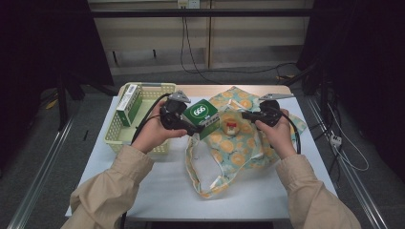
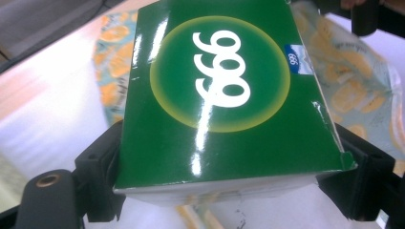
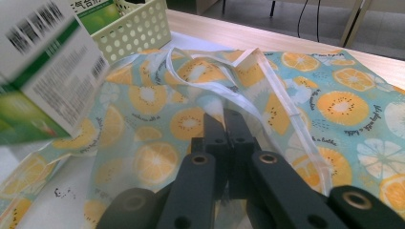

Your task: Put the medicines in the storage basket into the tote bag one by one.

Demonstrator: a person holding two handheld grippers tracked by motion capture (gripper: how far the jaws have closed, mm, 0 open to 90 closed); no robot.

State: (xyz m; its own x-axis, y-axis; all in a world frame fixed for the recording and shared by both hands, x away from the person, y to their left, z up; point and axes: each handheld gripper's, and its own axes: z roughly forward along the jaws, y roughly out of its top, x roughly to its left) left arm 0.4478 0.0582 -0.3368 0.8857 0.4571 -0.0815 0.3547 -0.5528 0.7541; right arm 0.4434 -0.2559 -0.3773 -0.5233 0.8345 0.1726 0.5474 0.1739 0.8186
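Right gripper point(image 3: 224, 121): fingers closed together, pinching a fold of the fabric.
Bag point(image 3: 305, 105): fruit-print cloth with white trim, spread on the worktop point(image 3: 286, 38).
Box point(image 3: 43, 71): green-and-white, barcode visible, upper left, above the bag.
Basket point(image 3: 138, 31): perforated, pale, behind the box.

Person's beige long sleeves point(image 1: 107, 188) with gathered cuffs. Left tongs point(image 1: 195, 128) and right tongs point(image 1: 244, 115): black bodies, each topped by a grey three-cornered plate, trailing black cables; brass-ringed screw holes mark the black jaws.
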